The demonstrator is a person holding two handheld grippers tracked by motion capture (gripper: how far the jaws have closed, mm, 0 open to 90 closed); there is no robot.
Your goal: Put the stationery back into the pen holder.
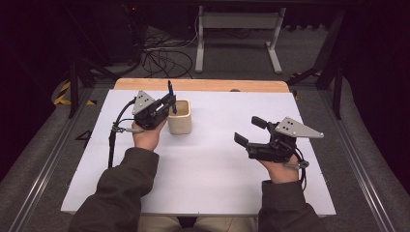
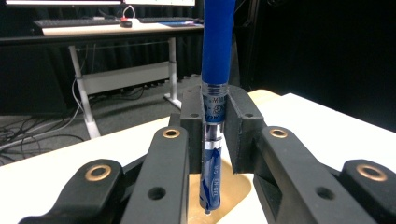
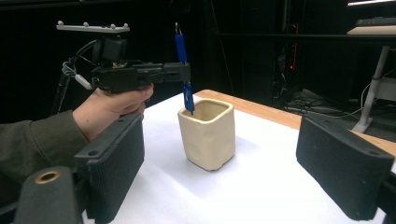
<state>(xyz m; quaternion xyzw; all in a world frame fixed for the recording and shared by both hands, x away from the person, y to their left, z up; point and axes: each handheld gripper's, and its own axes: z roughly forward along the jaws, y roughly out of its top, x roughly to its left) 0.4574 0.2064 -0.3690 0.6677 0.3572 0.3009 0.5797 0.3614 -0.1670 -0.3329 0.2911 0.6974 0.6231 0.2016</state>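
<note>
The left tongs point(image 1: 169, 103) clamp a blue pen point(image 1: 171, 96) upright, its tip just inside the mouth of the cream cup point(image 1: 180, 117) standing on the white table point(image 1: 212, 164). Well apart to the right, the right tongs point(image 1: 249, 130) gape open, holding nothing.

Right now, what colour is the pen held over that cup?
Blue, the pen has a clear printed lower barrel; the left gripper view shows it best.
</note>
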